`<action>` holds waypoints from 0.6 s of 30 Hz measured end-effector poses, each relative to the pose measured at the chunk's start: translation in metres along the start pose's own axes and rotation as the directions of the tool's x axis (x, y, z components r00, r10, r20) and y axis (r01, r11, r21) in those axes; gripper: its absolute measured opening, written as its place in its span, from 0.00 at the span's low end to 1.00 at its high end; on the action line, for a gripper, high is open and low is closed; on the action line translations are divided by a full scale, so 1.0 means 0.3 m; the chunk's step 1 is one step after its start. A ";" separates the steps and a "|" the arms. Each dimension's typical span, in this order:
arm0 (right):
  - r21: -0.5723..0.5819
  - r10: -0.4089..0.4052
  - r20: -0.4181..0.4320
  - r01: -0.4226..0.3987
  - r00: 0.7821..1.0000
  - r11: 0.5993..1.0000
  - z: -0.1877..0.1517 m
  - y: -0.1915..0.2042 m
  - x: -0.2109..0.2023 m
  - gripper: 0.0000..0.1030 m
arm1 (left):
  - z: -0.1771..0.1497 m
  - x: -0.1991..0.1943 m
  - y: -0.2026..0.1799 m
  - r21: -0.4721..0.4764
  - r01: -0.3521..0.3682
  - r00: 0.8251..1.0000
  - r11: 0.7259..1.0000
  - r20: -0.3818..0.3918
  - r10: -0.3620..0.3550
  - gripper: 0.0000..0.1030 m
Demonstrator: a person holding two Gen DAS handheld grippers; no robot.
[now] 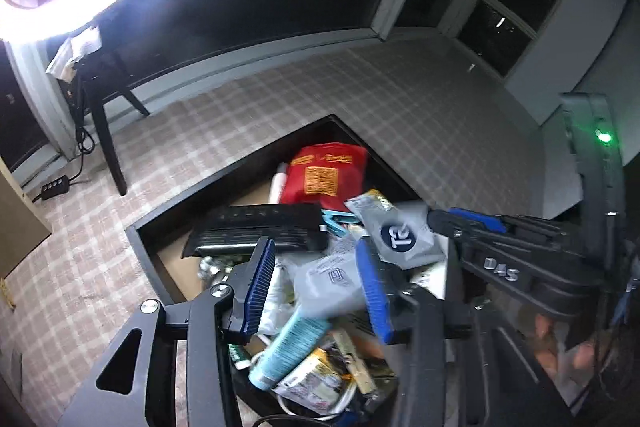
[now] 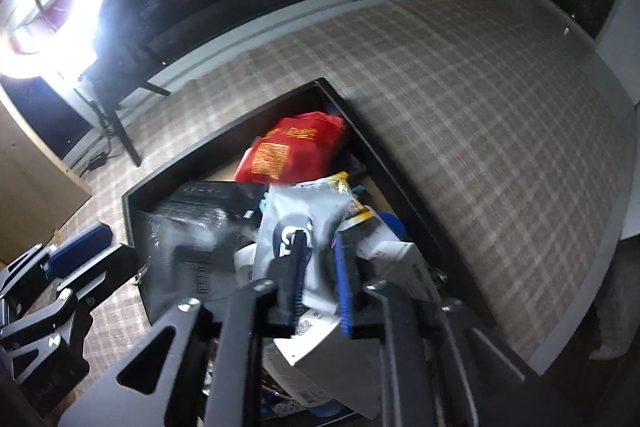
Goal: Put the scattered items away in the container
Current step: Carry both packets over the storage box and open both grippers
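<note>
The black tray lies on the plaid carpet and is already heaped: a red packet toward 12 o'clock at its far corner, a black ribbed case at about 10 o'clock of the pile, a teal tube near 6 o'clock.

The right gripper has its jaws narrowed around a grey pouch with a dark round logo, which stands up between the blue pads with white paper below it; motion blur leaves it unclear whether the pads press it firmly. The pouch hangs directly above the pile, its long axis running roughly 6 to 12 o'clock, toward the red packet.

The left gripper hovers with its jaws spread wide and nothing between them, a grey sachet lying loose beneath.

The right hand is plainly the one placed to act: the pouch is over the container, so parting the jaws would probably drop it onto the heap. With the pile this high, it could slide toward the rim at 3 o'clock.
</note>
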State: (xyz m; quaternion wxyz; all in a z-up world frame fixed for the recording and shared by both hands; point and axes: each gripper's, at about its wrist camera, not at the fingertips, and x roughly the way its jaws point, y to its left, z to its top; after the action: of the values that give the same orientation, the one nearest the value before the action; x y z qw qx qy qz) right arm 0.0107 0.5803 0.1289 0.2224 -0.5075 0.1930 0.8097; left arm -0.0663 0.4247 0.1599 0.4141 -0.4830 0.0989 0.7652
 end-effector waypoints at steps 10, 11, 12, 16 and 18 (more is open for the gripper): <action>-0.025 0.014 0.010 -0.013 1.000 1.000 -0.009 0.043 -0.009 0.32 | -0.060 -0.040 0.076 0.026 -0.100 0.995 0.995 0.005 0.100 0.39; -0.032 0.019 0.011 -0.018 1.000 0.999 -0.015 0.056 -0.011 0.32 | -0.072 -0.047 0.097 0.019 -0.109 0.994 0.994 0.001 0.109 0.39; -0.044 0.026 0.011 -0.026 1.000 0.999 -0.021 0.077 -0.012 0.32 | -0.081 -0.053 0.115 0.014 -0.116 0.993 0.993 -0.002 0.116 0.39; -0.099 0.053 -0.001 -0.053 0.999 0.994 -0.047 0.166 -0.002 0.32 | -0.145 -0.092 0.221 -0.015 -0.168 0.986 0.986 -0.008 0.168 0.39; -0.132 0.061 -0.008 -0.062 0.998 0.989 -0.064 0.217 0.007 0.33 | -0.178 -0.112 0.291 -0.043 -0.196 0.981 0.980 -0.015 0.196 0.40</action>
State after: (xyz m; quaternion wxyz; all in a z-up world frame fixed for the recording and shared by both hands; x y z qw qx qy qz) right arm -0.0121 0.5163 0.1249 0.1629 -0.5164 0.1548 0.8263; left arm -0.0884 0.3216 0.1384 0.3256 -0.4838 0.1311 0.8017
